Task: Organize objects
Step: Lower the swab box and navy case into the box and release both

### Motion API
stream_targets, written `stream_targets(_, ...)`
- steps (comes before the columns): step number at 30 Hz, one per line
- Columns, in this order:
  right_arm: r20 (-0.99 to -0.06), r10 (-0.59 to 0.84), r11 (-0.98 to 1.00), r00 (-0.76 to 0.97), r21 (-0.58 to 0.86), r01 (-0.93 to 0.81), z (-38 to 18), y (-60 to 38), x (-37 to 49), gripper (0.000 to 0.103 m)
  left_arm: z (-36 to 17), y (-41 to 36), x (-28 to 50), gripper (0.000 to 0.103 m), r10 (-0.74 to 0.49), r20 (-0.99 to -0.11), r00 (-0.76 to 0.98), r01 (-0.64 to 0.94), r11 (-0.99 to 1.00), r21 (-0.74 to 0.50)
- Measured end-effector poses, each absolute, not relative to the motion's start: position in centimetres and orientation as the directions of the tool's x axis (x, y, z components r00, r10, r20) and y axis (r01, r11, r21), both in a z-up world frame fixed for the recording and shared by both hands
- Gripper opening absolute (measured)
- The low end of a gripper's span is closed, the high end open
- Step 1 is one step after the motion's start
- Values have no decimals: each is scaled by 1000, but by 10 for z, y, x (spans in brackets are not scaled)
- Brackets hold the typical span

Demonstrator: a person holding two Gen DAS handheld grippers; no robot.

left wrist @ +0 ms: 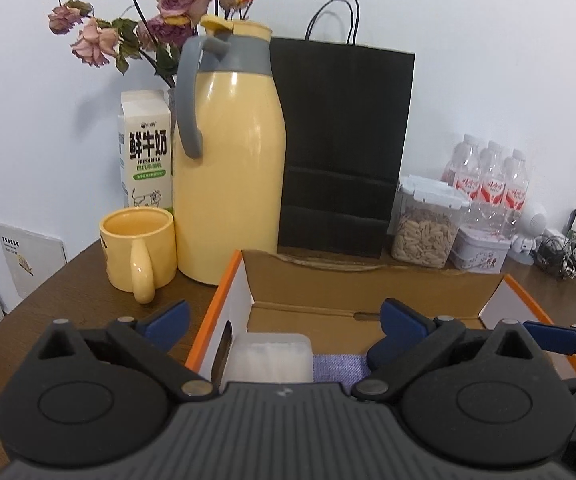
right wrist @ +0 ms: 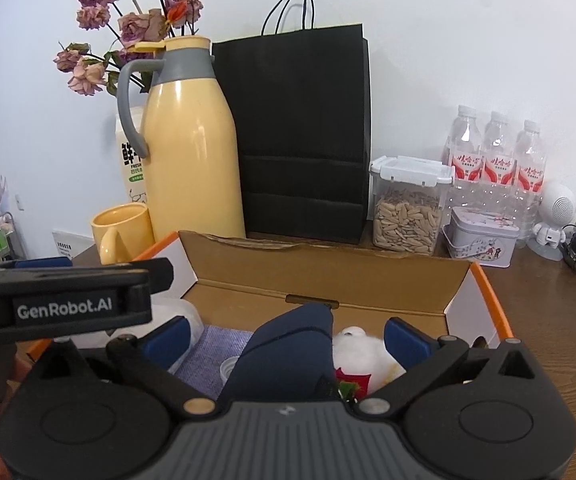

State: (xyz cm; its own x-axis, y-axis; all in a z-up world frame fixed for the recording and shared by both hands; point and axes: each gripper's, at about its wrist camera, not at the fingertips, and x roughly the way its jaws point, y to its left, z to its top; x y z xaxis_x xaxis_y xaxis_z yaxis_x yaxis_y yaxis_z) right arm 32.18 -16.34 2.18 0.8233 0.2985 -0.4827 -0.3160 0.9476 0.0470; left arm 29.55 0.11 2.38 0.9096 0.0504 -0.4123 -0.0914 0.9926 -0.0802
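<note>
Left gripper [left wrist: 283, 326] fingers spread wide, nothing between them, over near-left part of cardboard box [left wrist: 368, 284]. Right gripper [right wrist: 285, 336] fingers wide apart too, gripping nothing, over box middle. Inside box: translucent plastic container [left wrist: 269, 356] at left, lilac cloth [right wrist: 215, 350] on floor, dark navy folded item [right wrist: 288, 354] in middle, white plush toy [right wrist: 362, 354] beside it at right. Behind box: yellow mug [left wrist: 137, 246], yellow thermos jug [left wrist: 227, 168], milk carton [left wrist: 145, 152], black paper bag [left wrist: 344, 140], seed jar [right wrist: 406, 210].

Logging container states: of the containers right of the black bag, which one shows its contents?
The clear snap-lid container: seeds show through its walls. The patterned tin beside it is opaque and lidded.
</note>
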Motion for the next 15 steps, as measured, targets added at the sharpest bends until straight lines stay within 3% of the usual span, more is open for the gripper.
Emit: stream_targets(15, -399, 295, 948, 868, 6, -320, 72, -185, 254, 103, 66, 9, 218, 103, 31, -301, 953, -54, 996, -70)
